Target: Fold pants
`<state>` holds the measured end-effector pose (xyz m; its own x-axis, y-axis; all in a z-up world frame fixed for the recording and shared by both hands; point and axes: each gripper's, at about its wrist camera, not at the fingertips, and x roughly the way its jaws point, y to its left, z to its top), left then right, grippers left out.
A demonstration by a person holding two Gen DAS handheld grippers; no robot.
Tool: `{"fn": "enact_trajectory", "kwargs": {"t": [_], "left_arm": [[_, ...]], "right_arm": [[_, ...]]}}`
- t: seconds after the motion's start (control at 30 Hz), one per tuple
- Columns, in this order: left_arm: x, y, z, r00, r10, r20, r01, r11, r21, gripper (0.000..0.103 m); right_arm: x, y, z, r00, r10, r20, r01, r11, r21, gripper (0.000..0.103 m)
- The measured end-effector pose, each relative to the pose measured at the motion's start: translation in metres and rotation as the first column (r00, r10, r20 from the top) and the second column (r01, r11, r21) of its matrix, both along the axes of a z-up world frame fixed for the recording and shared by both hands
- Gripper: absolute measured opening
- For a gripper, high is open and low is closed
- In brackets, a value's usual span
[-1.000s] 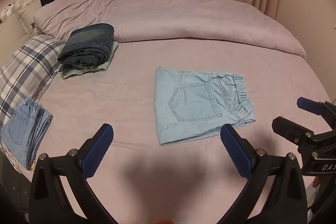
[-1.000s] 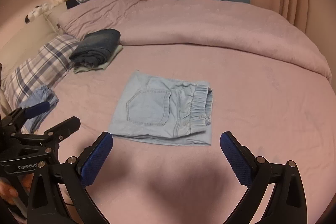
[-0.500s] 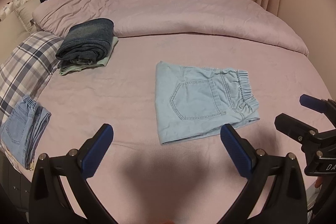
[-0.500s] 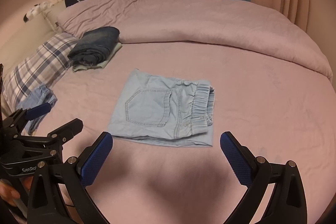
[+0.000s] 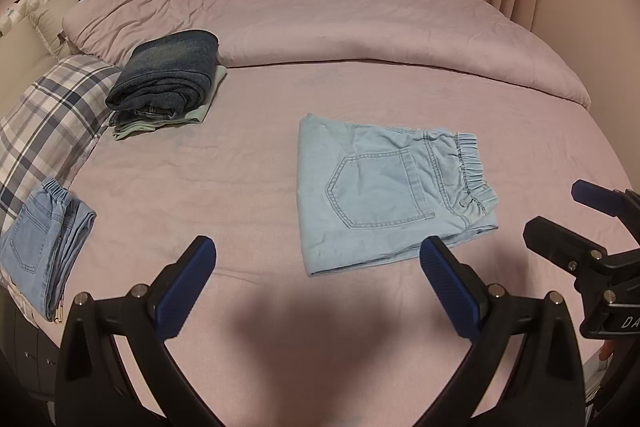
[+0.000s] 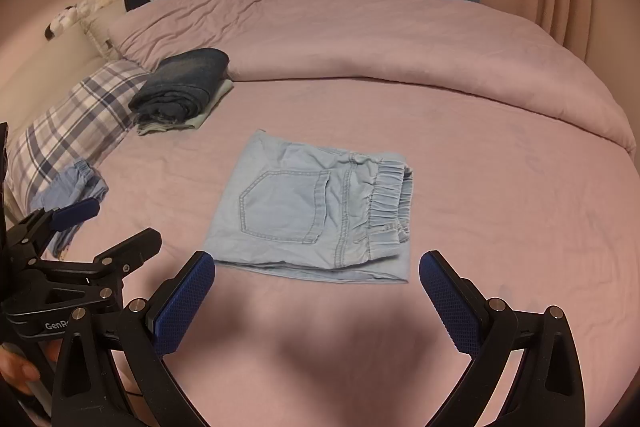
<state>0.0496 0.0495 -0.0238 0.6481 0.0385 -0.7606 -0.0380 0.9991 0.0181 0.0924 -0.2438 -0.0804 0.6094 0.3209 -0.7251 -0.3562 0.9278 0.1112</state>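
Note:
Light blue denim pants (image 5: 384, 187) (image 6: 316, 211) lie folded into a flat rectangle on the pink bed, back pocket up, elastic waistband to the right. My left gripper (image 5: 318, 263) hovers open just in front of the pants' near edge, nothing between its blue pads. My right gripper (image 6: 316, 277) is also open and empty, hanging over the sheet right before the folded pants. In the left wrist view the right gripper (image 5: 560, 223) shows at the right edge; in the right wrist view the left gripper (image 6: 104, 227) shows at lower left, held by a hand (image 6: 18, 371).
A stack of dark folded jeans (image 5: 168, 79) (image 6: 184, 87) on a pale green garment lies at the back left. Another folded light-blue pair (image 5: 44, 239) (image 6: 72, 191) rests by the plaid pillow (image 5: 44, 119). A bunched pink duvet (image 5: 340, 23) spans the back before curtains.
Both grippers have drawn slightly back and tilted, so the folded pants sit a little lower in the views. The pants have not moved, and both grippers stay open.

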Motion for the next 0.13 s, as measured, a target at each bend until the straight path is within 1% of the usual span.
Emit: {"fn": "enact_trajectory", "kwargs": {"t": [0.13], "left_arm": [[0.0007,0.0003,-0.0008,1.0,-0.001,-0.003,0.001,1.0,-0.003,0.102]], "right_arm": [[0.0,0.0011,0.0,1.0,0.0,-0.001,0.0,1.0,-0.001,0.102]]}}
